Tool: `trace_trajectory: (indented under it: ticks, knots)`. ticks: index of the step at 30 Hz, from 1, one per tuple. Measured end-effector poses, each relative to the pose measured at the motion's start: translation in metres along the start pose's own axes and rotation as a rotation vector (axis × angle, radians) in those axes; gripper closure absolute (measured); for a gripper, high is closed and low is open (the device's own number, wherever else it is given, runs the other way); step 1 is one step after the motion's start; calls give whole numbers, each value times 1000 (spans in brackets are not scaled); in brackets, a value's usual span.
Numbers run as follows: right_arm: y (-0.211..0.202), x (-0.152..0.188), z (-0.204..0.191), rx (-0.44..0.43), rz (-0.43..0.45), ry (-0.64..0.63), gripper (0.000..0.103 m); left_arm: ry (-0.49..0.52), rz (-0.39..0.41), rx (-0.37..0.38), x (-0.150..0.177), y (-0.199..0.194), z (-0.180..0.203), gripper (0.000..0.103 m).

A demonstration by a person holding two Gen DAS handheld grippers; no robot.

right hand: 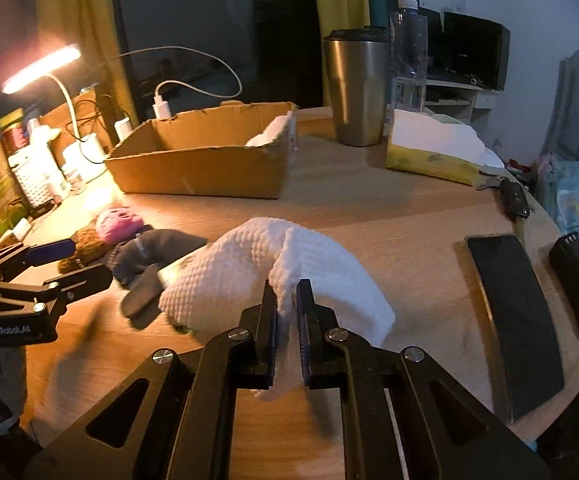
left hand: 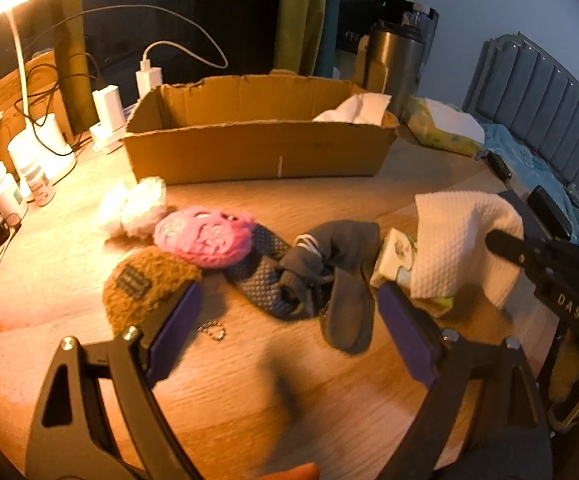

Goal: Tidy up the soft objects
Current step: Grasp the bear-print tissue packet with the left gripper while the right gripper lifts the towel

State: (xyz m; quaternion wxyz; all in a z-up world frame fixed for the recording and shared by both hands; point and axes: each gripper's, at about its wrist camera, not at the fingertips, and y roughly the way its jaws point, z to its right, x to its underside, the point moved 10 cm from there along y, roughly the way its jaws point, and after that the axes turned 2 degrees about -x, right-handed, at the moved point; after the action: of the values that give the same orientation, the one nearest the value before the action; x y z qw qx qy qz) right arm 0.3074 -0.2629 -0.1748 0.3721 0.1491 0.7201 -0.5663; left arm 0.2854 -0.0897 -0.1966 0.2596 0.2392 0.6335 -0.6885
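Progress: early | you are pinching the white waffle-weave cloth (right hand: 273, 272) in your right gripper (right hand: 287, 300), lifting it off the round wooden table (right hand: 369, 208) | left gripper (left hand: 289, 312) spread, hovering over grey socks (left hand: 329, 276) | open cardboard box (right hand: 209, 168) holding one white item; plush pieces are waiting outside.

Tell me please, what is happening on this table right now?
A person is sorting soft things with two tools. The right hand-held gripper is shut on a white waffle cloth and holds it above the wooden table. The left hand-held gripper is open over a pile of grey socks, a pink knitted piece and a brown fuzzy item. The cardboard box behind them already has something white in one corner.
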Motion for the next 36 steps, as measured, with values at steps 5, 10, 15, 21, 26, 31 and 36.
trace_trajectory:
  ticks: [5, 10, 15, 21, 26, 31, 36]
  knots:
    - [13, -12, 13, -1, 2, 10, 93, 29, -6, 1, -6, 9, 11, 12]
    - [30, -20, 21, -8, -22, 25, 75, 36, -21, 3, -9, 18, 17, 12]
    - [48, -27, 16, -73, -47, 52, 35, 28, -35, 13, -8, 23, 22, 12]
    - [74, -35, 19, -29, -89, 21, 27, 48, -29, 61, -6, 20, 41, 12]
    - [89, -29, 32, 72, -141, -65, 26, 69, -27, 83, -7, 22, 57, 12]
    - [89, -26, 33, 74, -146, -81, 28, 102, -36, 75, -7, 29, 72, 12]
    - [79, -24, 44, 88, -128, -59, 57, 119, -54, 62, -5, 37, 80, 12]
